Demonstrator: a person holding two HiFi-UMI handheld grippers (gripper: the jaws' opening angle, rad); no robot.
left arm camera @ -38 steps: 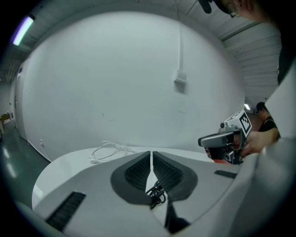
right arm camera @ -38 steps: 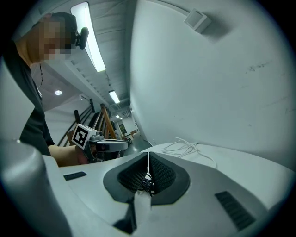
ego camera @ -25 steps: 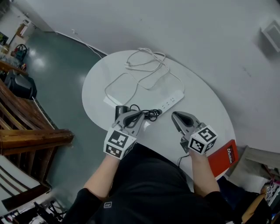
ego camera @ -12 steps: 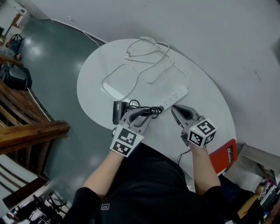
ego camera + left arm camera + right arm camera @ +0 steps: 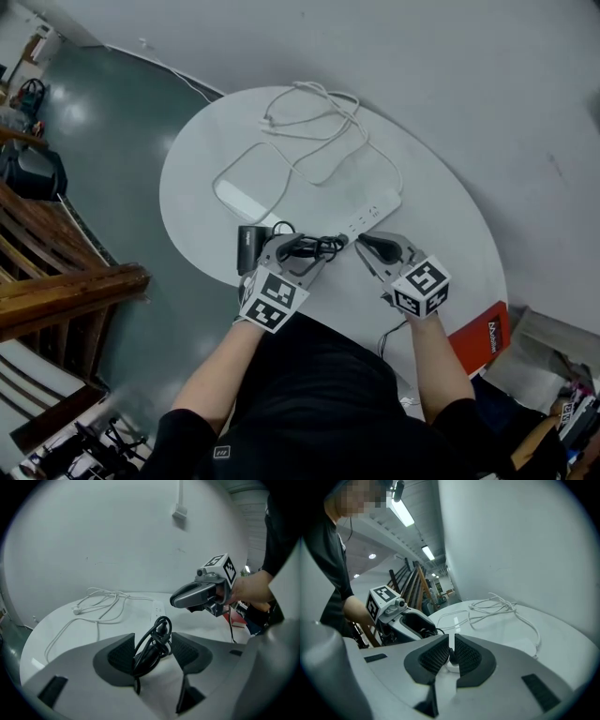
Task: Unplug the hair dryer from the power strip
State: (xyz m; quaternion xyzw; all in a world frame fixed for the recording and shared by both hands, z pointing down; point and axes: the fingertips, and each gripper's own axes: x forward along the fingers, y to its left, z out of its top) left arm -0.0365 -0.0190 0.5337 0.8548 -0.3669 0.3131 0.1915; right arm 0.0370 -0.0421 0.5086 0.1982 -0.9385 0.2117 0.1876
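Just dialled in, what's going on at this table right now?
A person holds a gripper in each hand over the round white table. The right gripper has its jaws closed on the black plug at the near end of the white power strip; the plug appears not yet pulled out. The left gripper is open, with the bundled black cord between its jaws. The hair dryer lies beside it near the table's edge.
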